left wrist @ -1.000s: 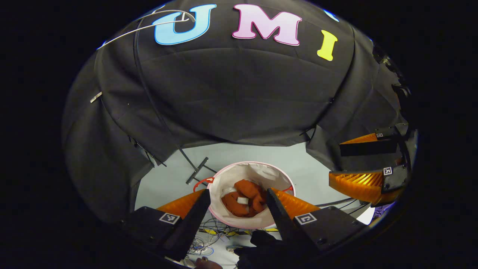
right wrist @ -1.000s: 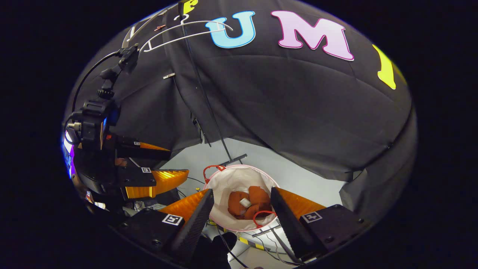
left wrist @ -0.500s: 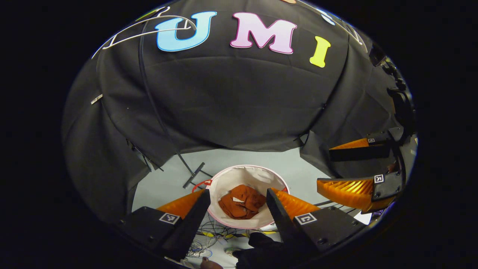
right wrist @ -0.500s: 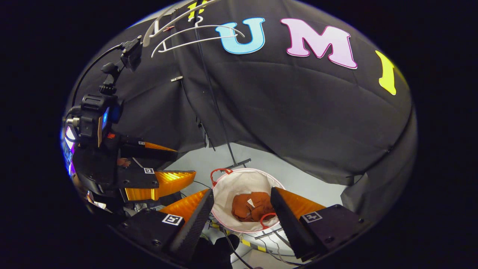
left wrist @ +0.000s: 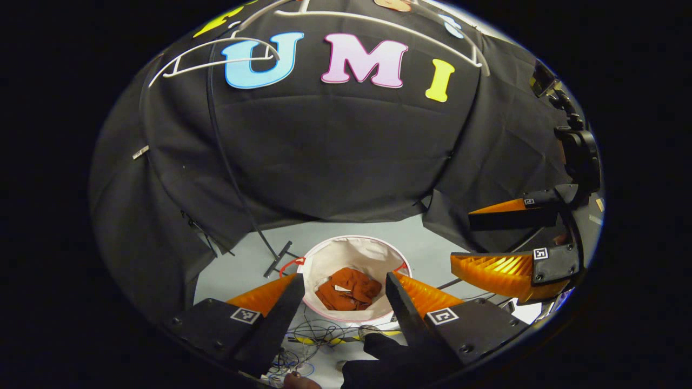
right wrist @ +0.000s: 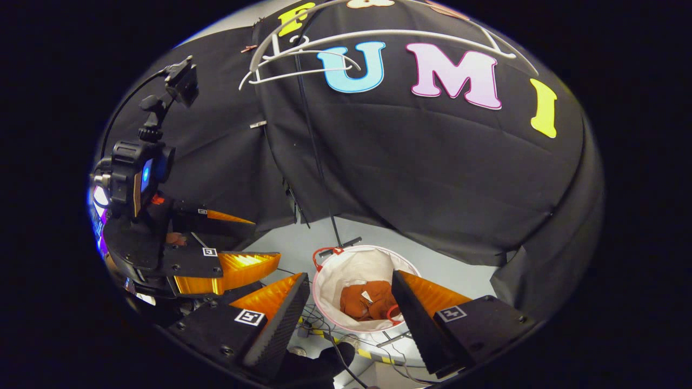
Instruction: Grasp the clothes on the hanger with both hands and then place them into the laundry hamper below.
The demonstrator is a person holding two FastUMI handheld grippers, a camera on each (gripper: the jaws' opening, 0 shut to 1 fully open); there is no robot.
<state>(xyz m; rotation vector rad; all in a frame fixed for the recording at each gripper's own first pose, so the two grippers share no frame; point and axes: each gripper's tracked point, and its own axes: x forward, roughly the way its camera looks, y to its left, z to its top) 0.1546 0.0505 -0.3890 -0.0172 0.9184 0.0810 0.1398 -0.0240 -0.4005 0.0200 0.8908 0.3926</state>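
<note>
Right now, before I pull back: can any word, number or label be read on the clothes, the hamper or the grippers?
Clothes: a white tag lies on them, too small to read.
Laundry hamper: no writing shows.
Left gripper and right gripper: black-and-white marker squares, patterns only, no words or numbers.
</note>
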